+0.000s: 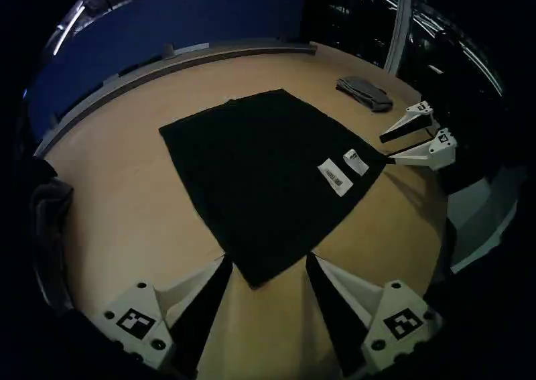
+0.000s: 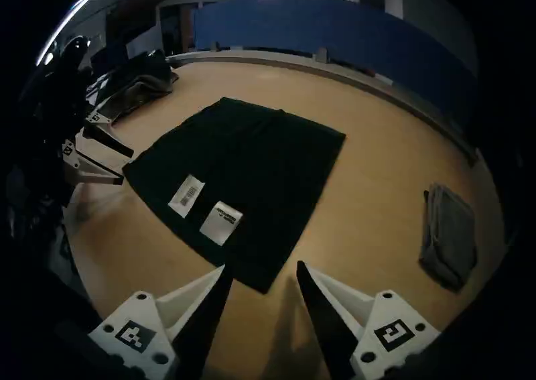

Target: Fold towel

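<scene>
A black towel (image 1: 268,165) lies spread flat on the wooden table (image 1: 120,199), with two white labels (image 1: 335,175) near one corner. My left gripper (image 1: 268,258) is open, its fingers on either side of the towel's nearest corner and just above it. My right gripper (image 1: 387,149) is at the corner by the labels. In the right gripper view the towel (image 2: 248,172) stretches away from the open right gripper (image 2: 263,266), whose fingers straddle a corner next to the labels (image 2: 221,222). The left gripper (image 2: 126,167) is open at the towel's left corner.
A folded grey cloth (image 2: 449,236) lies on the table to the right of the towel, also seen far right as the grey cloth (image 1: 365,92). A blue partition (image 1: 167,31) runs along the table's far edge. Dark fabric (image 1: 47,206) is heaped at the left edge.
</scene>
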Tool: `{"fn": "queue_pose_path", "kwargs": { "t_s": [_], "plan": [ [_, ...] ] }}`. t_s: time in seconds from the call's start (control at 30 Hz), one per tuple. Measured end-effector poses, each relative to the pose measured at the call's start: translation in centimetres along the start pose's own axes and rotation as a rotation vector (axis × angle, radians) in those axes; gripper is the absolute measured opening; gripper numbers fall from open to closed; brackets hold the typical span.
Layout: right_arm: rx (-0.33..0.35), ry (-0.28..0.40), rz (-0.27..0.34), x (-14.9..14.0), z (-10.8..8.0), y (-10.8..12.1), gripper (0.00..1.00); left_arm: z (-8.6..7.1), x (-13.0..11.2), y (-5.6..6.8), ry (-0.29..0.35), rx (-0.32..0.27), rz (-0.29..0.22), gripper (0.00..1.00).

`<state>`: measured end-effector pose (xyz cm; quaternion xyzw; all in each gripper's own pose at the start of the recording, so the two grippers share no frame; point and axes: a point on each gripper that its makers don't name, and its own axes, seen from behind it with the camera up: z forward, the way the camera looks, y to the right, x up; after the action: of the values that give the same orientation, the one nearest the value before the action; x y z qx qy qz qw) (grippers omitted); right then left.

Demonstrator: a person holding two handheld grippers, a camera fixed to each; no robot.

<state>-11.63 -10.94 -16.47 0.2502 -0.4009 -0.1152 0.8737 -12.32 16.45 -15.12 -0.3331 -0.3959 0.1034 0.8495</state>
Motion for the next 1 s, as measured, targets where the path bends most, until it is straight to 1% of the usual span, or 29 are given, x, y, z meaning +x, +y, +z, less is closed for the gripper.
{"fn": "queue_pose_path", "kwargs": {
  "t_s": [0.07, 0.13, 0.2, 0.37, 0.4, 0.43, 0.5, 0.6, 0.63, 0.67, 0.8, 0.93, 1.0],
  "plan": [
    [0.008, -0.006, 0.000, -0.2, 0.0, -0.2, 0.66, 0.1, -0.3, 0.0, -0.013, 0.005, -0.001, 0.71],
    [0.018, -0.012, 0.002, -0.4, 0.0, -0.4, 0.61, 0.3, -0.6, 0.0, -0.023, 0.011, -0.004, 0.62],
    [0.027, -0.019, 0.004, -0.6, 0.1, -0.6, 0.59, 0.3, -0.8, -0.1, -0.029, 0.017, -0.010, 0.59],
    [0.025, -0.032, 0.002, -1.2, 0.2, -0.8, 0.58, 0.2, -0.8, -0.2, -0.033, 0.017, -0.019, 0.55],
    [0.025, -0.034, 0.001, -1.4, 0.3, -0.8, 0.53, 0.2, -0.8, -0.2, -0.034, 0.018, -0.019, 0.54],
    [0.027, -0.035, 0.001, -1.4, 0.3, -0.8, 0.46, 0.2, -0.8, -0.3, -0.035, 0.018, -0.018, 0.53],
    [0.030, -0.038, 0.000, -1.6, 0.4, -0.9, 0.43, 0.1, -0.8, -0.4, -0.037, 0.020, -0.014, 0.52],
    [0.023, -0.035, 0.002, -1.6, 0.4, -0.8, 0.42, 0.1, -0.8, -0.5, -0.041, 0.027, -0.010, 0.50],
    [0.020, -0.034, 0.005, -1.6, 0.4, -0.8, 0.42, 0.2, -0.9, -0.6, -0.043, 0.032, -0.008, 0.48],
    [0.018, -0.034, 0.008, -1.6, 0.5, -0.7, 0.39, 0.3, -1.0, -0.6, -0.045, 0.037, -0.006, 0.45],
    [0.010, -0.031, 0.016, -1.6, 0.5, -0.5, 0.28, 0.5, -0.9, -1.4, -0.047, 0.074, 0.005, 0.23],
    [0.009, -0.031, 0.023, -1.6, 0.5, -0.4, 0.16, 0.4, -0.8, -1.3, -0.050, 0.067, -0.006, 0.22],
    [0.008, -0.031, 0.027, -1.6, 0.4, -0.4, 0.13, 0.4, -0.9, -1.3, -0.050, 0.063, -0.012, 0.22]
  ]
}}
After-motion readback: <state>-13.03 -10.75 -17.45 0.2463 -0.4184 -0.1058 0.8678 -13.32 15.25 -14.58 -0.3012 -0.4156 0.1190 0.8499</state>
